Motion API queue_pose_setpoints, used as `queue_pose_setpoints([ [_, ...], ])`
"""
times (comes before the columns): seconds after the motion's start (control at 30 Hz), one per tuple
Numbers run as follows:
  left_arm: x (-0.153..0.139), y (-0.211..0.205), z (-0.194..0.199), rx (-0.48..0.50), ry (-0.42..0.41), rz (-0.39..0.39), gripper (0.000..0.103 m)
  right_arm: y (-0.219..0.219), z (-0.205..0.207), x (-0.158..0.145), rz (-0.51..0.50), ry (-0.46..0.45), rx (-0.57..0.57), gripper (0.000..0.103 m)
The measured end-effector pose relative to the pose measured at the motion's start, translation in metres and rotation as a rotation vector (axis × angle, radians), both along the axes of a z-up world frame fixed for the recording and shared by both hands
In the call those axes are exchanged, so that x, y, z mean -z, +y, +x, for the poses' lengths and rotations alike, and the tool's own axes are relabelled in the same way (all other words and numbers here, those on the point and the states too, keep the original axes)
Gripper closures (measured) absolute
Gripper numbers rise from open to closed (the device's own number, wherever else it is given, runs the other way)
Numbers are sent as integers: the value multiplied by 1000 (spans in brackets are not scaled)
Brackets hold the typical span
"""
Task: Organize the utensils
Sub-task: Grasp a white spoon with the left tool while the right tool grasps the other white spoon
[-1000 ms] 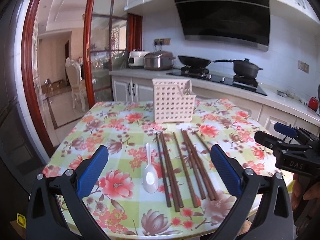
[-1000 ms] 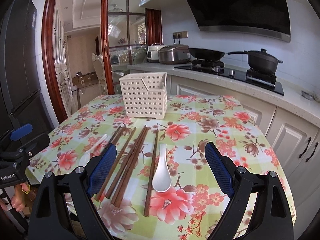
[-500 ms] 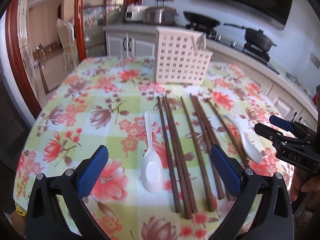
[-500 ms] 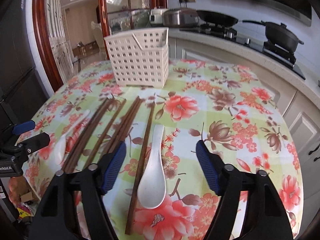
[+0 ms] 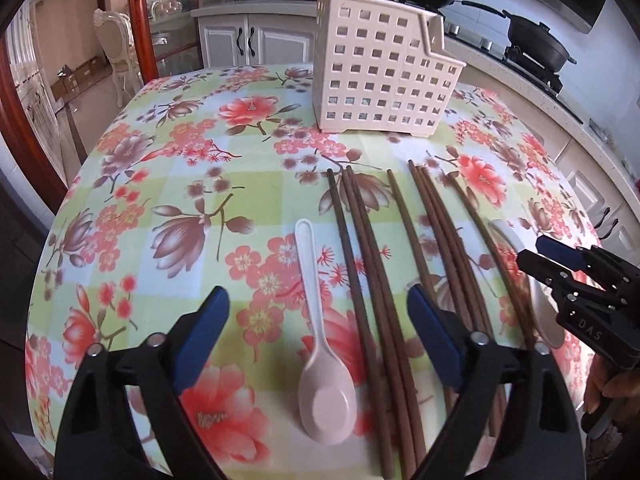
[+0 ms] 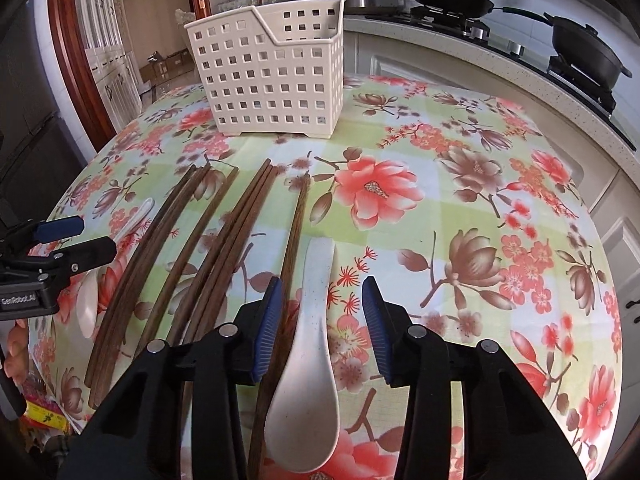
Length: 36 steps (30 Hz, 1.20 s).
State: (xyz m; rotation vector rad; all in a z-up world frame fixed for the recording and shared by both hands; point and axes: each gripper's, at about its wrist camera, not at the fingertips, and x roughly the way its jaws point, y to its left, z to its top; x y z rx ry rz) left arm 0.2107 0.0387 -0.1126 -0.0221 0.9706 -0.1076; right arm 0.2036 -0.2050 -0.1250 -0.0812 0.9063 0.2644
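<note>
Tablecloth (image 6: 460, 240) bare right of right claw (image 6: 324, 320); spoon (image 6: 308, 360) between closing jaws, untouched.

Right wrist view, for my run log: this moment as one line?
right gripper: closing astride white spoon, not gripped | utensil basket: empty

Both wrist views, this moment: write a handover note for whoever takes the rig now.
Left gripper: open, jaws just closing a little, straddling the left white spoon and nearby chopsticks, nothing gripped.
Right gripper: jaws just been closing, pads either side of the right white spoon handle, not yet pressing.
Wooden chopsticks lie in a row on the floral tablecloth between the spoons.
White perforated utensil basket stands behind them; no utensils visible in it.
Done: nothing stowed.
Left: all spoons and chopsticks.
</note>
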Motion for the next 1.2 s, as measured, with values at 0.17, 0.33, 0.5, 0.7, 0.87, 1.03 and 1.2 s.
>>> queue_pose_setpoints([
  [0.17,9,2,14,-5,0,-13,37,3,8,5,-4,11,-6,66],
  [0.33,17,-3,23,12,21,7,57,3,16,9,-2,27,-7,72],
  [0.5,18,-4,27,25,22,7,75,3,21,8,0,28,-10,72],
  [0.7,20,-8,27,37,23,26,81,3,25,10,-1,36,-13,72],
  [0.87,20,-4,28,22,25,33,85,4,25,12,-4,37,-22,72],
  [1.03,21,-12,32,25,14,74,85,3,28,14,-8,41,-16,73],
  [1.2,20,-16,35,24,8,82,91,3,29,13,-22,46,-26,83],
])
